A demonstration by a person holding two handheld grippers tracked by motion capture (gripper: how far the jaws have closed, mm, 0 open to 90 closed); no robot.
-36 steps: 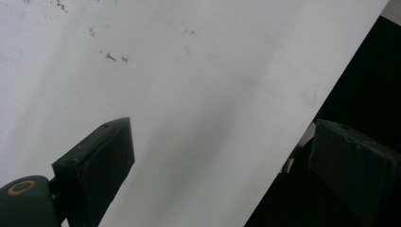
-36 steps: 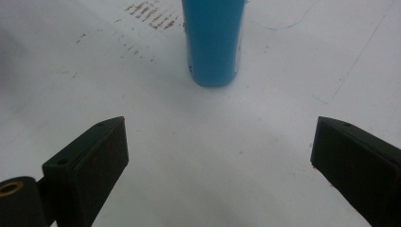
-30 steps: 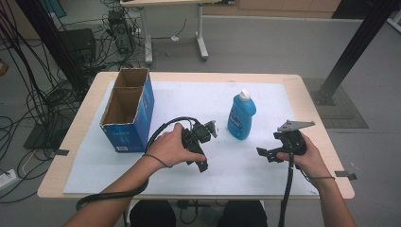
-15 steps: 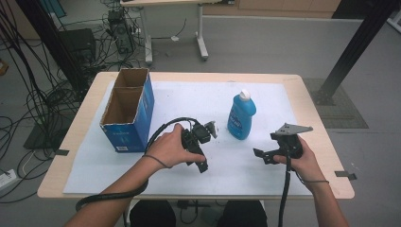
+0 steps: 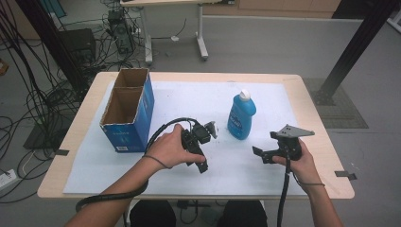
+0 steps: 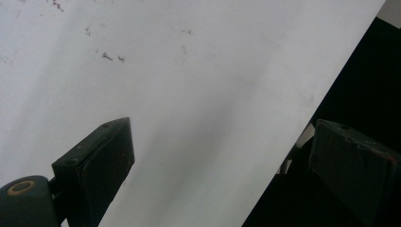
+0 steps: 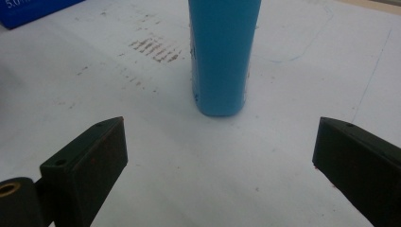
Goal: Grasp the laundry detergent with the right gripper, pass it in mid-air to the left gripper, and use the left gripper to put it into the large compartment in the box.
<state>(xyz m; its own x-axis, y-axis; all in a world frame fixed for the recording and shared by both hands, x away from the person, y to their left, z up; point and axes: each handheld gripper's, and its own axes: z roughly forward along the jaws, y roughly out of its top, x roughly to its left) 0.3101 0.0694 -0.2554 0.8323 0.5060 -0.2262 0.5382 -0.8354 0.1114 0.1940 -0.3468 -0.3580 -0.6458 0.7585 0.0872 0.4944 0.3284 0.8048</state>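
Currently both grippers are hovering, jaws spread wide and holding nothing.
Right gripper [image 5: 265, 153] is facing the blue bottle [image 5: 241, 116], standing upright mid-table [image 5: 307, 94]; left gripper [image 5: 201, 142] is pointing down near the table's front.

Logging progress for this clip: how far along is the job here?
Nothing looks done: the bottle stands upright on the mat, untouched, and the box sits apart. In hand: the open right gripper points at the bottle. Left: gripping it, probably boxing it. The left gripper is open, over bare mat.

Bottle [image 7: 224, 52] top cut off
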